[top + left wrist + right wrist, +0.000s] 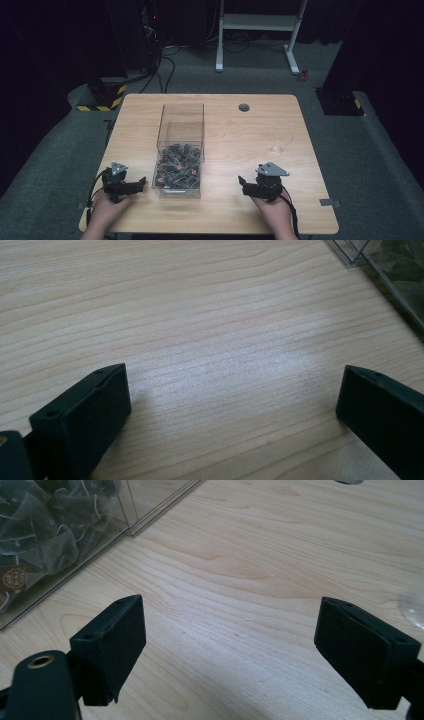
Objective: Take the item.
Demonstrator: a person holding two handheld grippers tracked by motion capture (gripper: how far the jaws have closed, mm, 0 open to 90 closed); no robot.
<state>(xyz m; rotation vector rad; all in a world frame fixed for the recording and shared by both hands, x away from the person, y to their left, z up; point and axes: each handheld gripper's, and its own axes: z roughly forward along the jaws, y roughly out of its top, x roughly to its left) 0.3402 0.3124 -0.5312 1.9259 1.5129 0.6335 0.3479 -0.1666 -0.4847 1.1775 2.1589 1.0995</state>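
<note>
Both my hands are down on the light wooden tabletop, close to its near edge. My left gripper sits toward the near left corner with its black jaws spread wide, bare wood between them and nothing held. In the left gripper view the two jaws stand far apart, and the corner of the clear plastic rectangular box peeks in at the upper right.

My right gripper rests toward the near right, jaws wide apart too — nothing gripped, just wood grain in the gap. From the right gripper view the box lies off to the upper left, and through its transparent wall I see the pile of translucent pyramid tea bags, some with small round tags.

The box sits between my two grippers, a little left of the tabletop's middle, its long side running from the near edge toward the far edge. The tea bags fill the near half — the far half looks bare. A small clear plastic cup stands toward the right edge, and a round grey grommet marks the far edge.
</note>
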